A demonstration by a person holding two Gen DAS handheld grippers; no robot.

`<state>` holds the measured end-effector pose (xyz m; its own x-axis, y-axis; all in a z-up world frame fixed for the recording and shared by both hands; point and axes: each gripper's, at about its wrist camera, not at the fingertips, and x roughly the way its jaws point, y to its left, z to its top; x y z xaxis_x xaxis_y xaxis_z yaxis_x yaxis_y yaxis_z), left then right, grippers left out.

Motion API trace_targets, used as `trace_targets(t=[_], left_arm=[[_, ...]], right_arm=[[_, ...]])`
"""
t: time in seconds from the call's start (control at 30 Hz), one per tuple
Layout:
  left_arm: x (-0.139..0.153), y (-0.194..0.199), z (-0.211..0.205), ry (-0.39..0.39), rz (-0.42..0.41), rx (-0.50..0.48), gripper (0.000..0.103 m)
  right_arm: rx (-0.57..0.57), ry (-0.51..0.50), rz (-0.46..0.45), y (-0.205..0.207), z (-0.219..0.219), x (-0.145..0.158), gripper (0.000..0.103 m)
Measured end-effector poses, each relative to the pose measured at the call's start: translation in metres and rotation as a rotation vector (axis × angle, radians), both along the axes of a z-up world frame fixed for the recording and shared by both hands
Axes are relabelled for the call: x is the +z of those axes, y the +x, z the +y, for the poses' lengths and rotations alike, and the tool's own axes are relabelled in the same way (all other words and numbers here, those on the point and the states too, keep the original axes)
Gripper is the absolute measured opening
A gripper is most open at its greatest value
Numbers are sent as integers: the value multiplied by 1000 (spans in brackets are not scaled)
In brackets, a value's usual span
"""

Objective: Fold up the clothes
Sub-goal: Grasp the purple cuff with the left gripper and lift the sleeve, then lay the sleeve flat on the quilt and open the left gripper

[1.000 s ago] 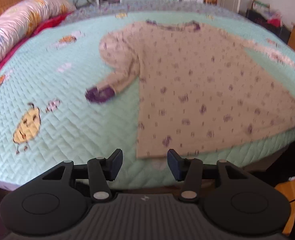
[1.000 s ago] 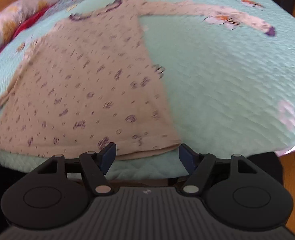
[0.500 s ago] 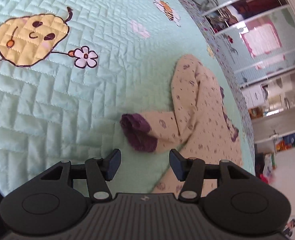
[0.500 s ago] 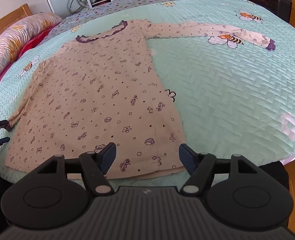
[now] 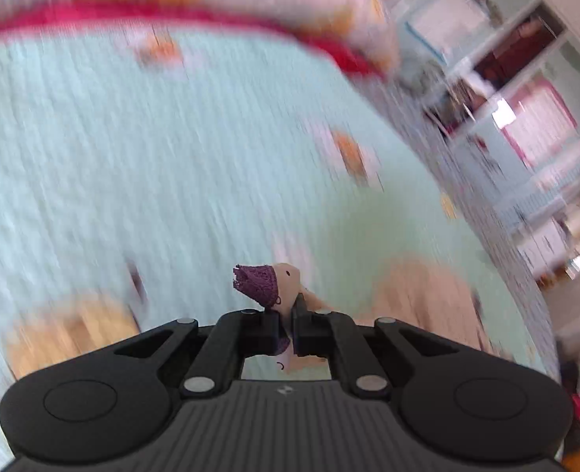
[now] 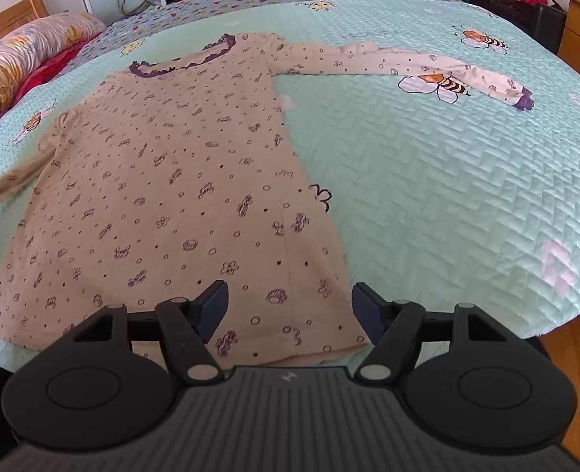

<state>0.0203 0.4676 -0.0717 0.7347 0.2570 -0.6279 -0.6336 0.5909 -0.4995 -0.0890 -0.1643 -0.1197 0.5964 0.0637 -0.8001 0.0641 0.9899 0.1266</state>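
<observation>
Nearest, in the left wrist view: left gripper (image 5: 286, 330) pressed together on the purple cuff (image 5: 256, 285) of the top's near sleeve, cream cloth pinched between the pads, frilled edge poking up beyond them. Gripped at the cuff presumably to steer the whole sleeve from its end, and lifted clear of the mint quilted bedspread (image 5: 132, 165), itself smeared by heavy blur. Impossible to settle from that blur whether bound across the body for a fold or outward for straightening. Over in the right wrist view: right gripper (image 6: 290, 303) spread wide, clasping nothing, poised just above the hem (image 6: 250, 358) at the bed's near edge, probably kept ready there for pinning or taking a bottom corner. Beyond the hem, long-sleeved top (image 6: 164, 196) laid flat and face up on the bedspread, body unfolded, flaring toward the hem. Cream knit, thin and limp by the look of it, dotted with small purple prints and spots. At the left margin, held sleeve (image 6: 10, 183) showing only as a tan streak off the quilt. Farther back, scalloped purple neckline (image 6: 183, 61). Then the other sleeve (image 6: 368, 61), stretched straight out to the right across a bee motif and ending in its own purple cuff (image 6: 523, 98). Farthest, floral pillow (image 6: 26, 59) beside the wooden headboard (image 6: 10, 11).
</observation>
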Motion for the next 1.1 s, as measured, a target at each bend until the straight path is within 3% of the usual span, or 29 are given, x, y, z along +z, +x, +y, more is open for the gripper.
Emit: trace_targets(t=[0.1, 0.13, 0.17, 0.23, 0.47, 0.63, 0.77, 0.87, 0.97, 1.1], left_arm=[[37, 4, 66, 63, -22, 144, 11], [41, 2, 81, 61, -10, 180, 21], [39, 0, 90, 31, 8, 197, 39], [29, -4, 86, -9, 36, 178, 56], [-26, -14, -18, -29, 84, -110, 55], [-65, -21, -91, -44, 118, -315, 55], [-54, -24, -146, 78, 114, -419, 56], [-49, -28, -175, 151, 125, -492, 56], [-48, -34, -189, 156, 137, -526, 56], [-48, -42, -195, 161, 182, -526, 56]], right_arm=[[2, -6, -4, 6, 3, 1, 71], [3, -5, -5, 8, 5, 1, 71], [5, -3, -6, 9, 7, 1, 71], [10, 4, -8, 10, 11, 1, 71], [42, -4, -4, 13, 24, -1, 71], [29, 0, -67, 8, 19, 13, 71], [-17, 41, -149, 11, -7, 24, 72], [-139, 124, -230, 26, -52, 29, 72], [-346, 327, -305, 44, -120, 24, 73], [-614, 573, -337, 74, -220, 0, 74]])
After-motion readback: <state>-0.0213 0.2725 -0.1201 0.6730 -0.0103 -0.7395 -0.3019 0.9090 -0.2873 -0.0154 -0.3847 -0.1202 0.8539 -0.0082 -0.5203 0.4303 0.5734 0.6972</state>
